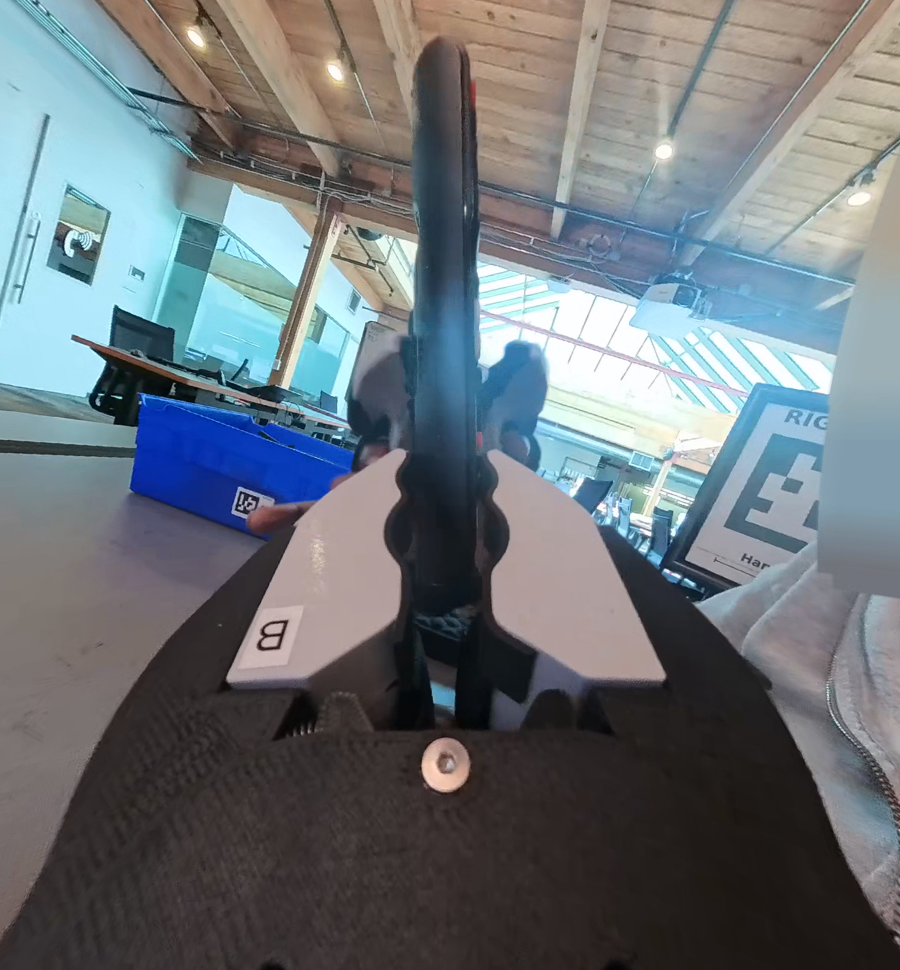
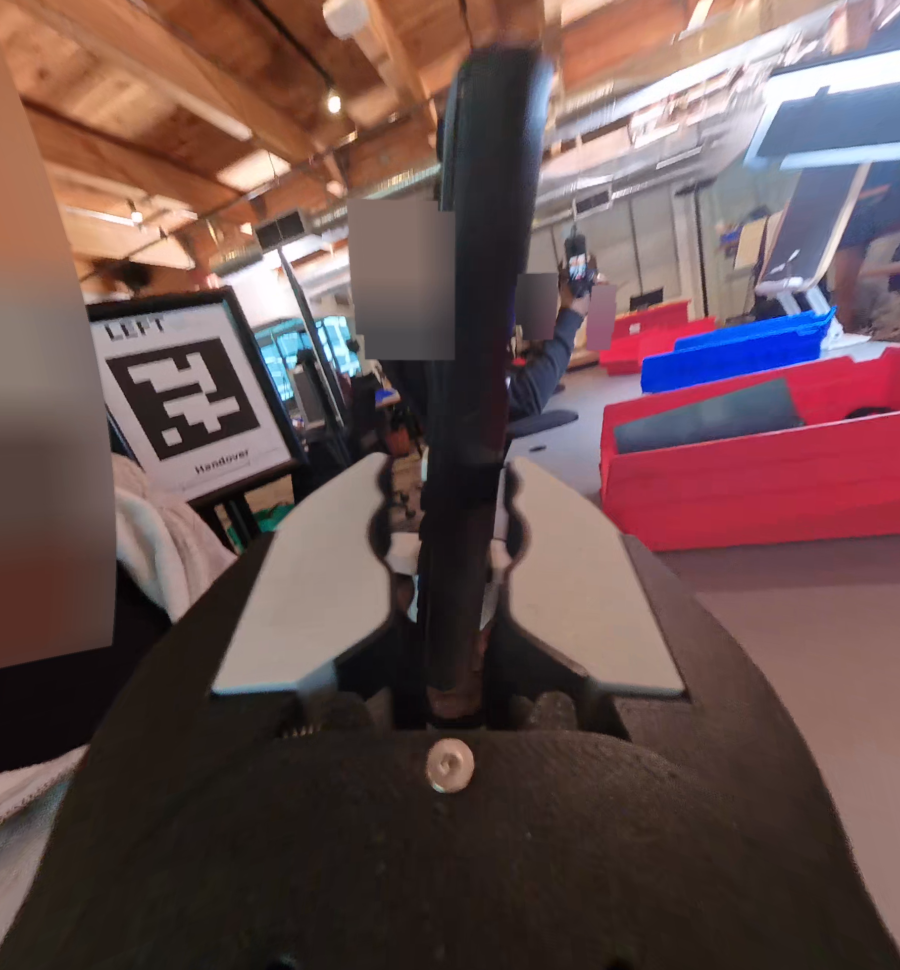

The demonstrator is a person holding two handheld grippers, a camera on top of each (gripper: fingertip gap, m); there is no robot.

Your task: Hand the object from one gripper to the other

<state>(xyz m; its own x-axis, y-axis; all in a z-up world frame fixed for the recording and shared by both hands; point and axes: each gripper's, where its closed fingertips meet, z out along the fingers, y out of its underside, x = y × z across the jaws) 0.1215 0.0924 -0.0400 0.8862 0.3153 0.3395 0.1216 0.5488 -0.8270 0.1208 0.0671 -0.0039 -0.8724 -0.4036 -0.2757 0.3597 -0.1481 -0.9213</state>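
A long black object (image 1: 442,262) with small red marks on one edge stands upright between my left gripper's grey fingers. My left gripper (image 1: 445,462) is shut on it low down. Farther up, the right gripper's blurred fingers (image 1: 379,388) sit on either side of the same object. In the right wrist view the black object (image 2: 490,262) runs up through my right gripper (image 2: 448,467). Its jaws stand a little apart, with a gap on the left side and the object against the right finger. Bits of the left gripper's pale fingers (image 2: 400,556) show through that gap.
A blue bin (image 1: 217,462) sits on the grey table (image 1: 44,577) to the left. A framed marker board (image 2: 185,393) stands close by. A red bin (image 2: 752,472) and blue bins (image 2: 726,351) are to the right. A pale zip jacket (image 1: 804,682) is near. People stand behind. Both grippers' tips are close together, under 4 cm apart.
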